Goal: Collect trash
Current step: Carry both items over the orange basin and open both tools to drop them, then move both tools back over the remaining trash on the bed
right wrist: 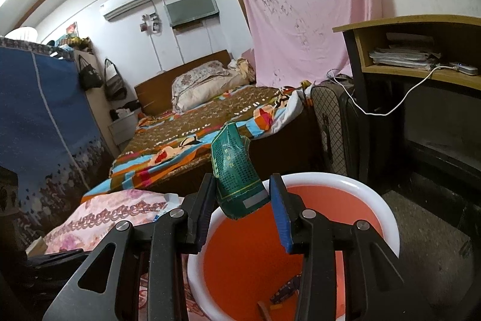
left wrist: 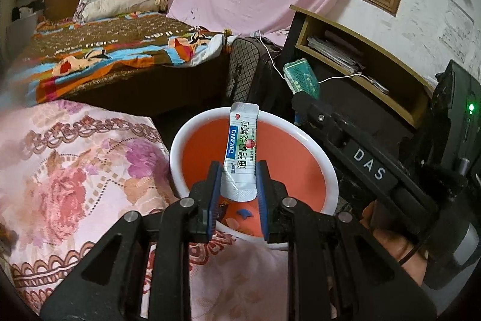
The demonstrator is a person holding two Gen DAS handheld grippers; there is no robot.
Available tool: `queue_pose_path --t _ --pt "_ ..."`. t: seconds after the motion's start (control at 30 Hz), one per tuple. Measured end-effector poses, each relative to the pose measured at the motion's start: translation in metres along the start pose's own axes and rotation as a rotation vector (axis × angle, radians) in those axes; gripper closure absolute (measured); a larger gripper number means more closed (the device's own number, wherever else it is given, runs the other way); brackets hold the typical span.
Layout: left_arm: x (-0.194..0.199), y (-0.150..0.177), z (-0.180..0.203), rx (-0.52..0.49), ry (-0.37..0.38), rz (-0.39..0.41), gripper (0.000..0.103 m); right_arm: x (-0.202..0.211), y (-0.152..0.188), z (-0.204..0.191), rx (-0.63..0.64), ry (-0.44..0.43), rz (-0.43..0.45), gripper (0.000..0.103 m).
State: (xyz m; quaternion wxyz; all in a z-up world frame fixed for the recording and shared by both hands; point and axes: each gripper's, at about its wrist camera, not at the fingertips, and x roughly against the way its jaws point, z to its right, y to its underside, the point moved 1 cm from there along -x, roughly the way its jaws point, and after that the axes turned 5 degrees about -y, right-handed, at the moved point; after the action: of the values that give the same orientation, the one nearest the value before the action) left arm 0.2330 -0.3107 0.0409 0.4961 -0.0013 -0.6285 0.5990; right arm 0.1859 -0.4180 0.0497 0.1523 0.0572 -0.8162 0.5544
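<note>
Jaws of the left gripper are clamped on a light, limp sachet held over the orange bin, while the right gripper (jaws opening) barely cradles a crushable green carton above it.

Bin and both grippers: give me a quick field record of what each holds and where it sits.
bin: orange inside, white rim, some scraps already at the bottom
left gripper: shut on a white sachet, held upright over the bin
right gripper: jaws opening, crumpled green packet between them, over the bin's near edge
beside bin: floral cloth
status: neither item dropped yet
</note>
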Motion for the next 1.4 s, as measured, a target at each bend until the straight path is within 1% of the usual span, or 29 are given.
queue_pose_path --t 0.1,0.23,0.3,0.43,0.5,0.6,0.67,0.83,0.93,0.97,1.0,1.03,1.07,1.13,1.2,1.23,1.27,1.3,1.33,1.37,1.4 --pt "-0.005 -0.001 -0.003 0.025 0.012 -0.019 0.095 -0.003 0.002 0.002 -0.008 0.003 -0.016 0.065" --pt "-0.007 0.000 -0.008 0.055 0.011 -0.030 0.090 -0.005 0.002 0.004 -0.007 0.002 -0.033 0.063" --pt "-0.005 0.001 -0.012 0.068 0.004 -0.029 0.089 -0.006 0.003 0.003 -0.004 0.000 -0.039 0.061" --pt "0.002 0.003 -0.018 0.080 -0.025 -0.010 0.087 -0.007 0.004 0.000 0.005 -0.006 -0.043 0.060" --pt "0.008 0.003 -0.022 0.083 -0.055 0.011 0.086 -0.007 0.005 -0.001 0.008 -0.011 -0.041 0.057" --pt "0.021 0.005 -0.027 0.081 -0.133 0.063 0.084 -0.005 0.004 -0.004 0.009 -0.024 -0.029 0.056" --pt "0.030 0.007 -0.033 0.085 -0.169 0.094 0.081 -0.003 0.003 -0.007 0.011 -0.036 -0.012 0.056" --pt "0.056 0.009 -0.049 0.108 -0.255 0.173 0.069 0.004 0.001 -0.018 0.033 -0.067 0.031 0.053" --pt "0.072 0.011 -0.058 0.116 -0.308 0.221 0.063 0.005 0.000 -0.027 0.059 -0.081 0.052 0.044" --pt "0.077 0.012 -0.062 0.119 -0.325 0.235 0.062 0.006 0.000 -0.031 0.070 -0.087 0.061 0.039" --pt "0.082 0.013 -0.065 0.123 -0.340 0.247 0.059 0.007 0.000 -0.034 0.078 -0.094 0.070 0.036" --pt "0.087 0.014 -0.068 0.128 -0.355 0.260 0.054 0.008 0.000 -0.038 0.084 -0.102 0.079 0.035" --pt "0.092 0.015 -0.072 0.135 -0.371 0.276 0.051 0.009 0.000 -0.041 0.091 -0.111 0.088 0.032" --pt "0.104 0.019 -0.079 0.148 -0.399 0.309 0.040 0.012 0.000 -0.049 0.107 -0.134 0.108 0.027" --pt "0.114 0.022 -0.085 0.159 -0.426 0.334 0.031 0.015 0.001 -0.056 0.121 -0.156 0.131 0.020" --pt "0.119 0.024 -0.088 0.165 -0.441 0.347 0.029 0.016 0.001 -0.059 0.128 -0.165 0.140 0.019" --pt "0.124 0.026 -0.091 0.171 -0.455 0.362 0.028 0.018 0.002 -0.063 0.136 -0.177 0.152 0.016" --pt "0.128 0.028 -0.094 0.177 -0.464 0.373 0.022 0.019 0.002 -0.067 0.144 -0.190 0.165 0.011" --pt "0.135 0.031 -0.097 0.184 -0.478 0.390 0.015 0.021 0.003 -0.071 0.148 -0.200 0.177 0.008" --pt "0.140 0.033 -0.100 0.193 -0.496 0.408 0.012 0.023 0.004 -0.074 0.153 -0.211 0.189 0.003" --pt "0.144 0.035 -0.101 0.201 -0.514 0.429 0.012 0.025 0.005 -0.078 0.161 -0.230 0.202 0.001"
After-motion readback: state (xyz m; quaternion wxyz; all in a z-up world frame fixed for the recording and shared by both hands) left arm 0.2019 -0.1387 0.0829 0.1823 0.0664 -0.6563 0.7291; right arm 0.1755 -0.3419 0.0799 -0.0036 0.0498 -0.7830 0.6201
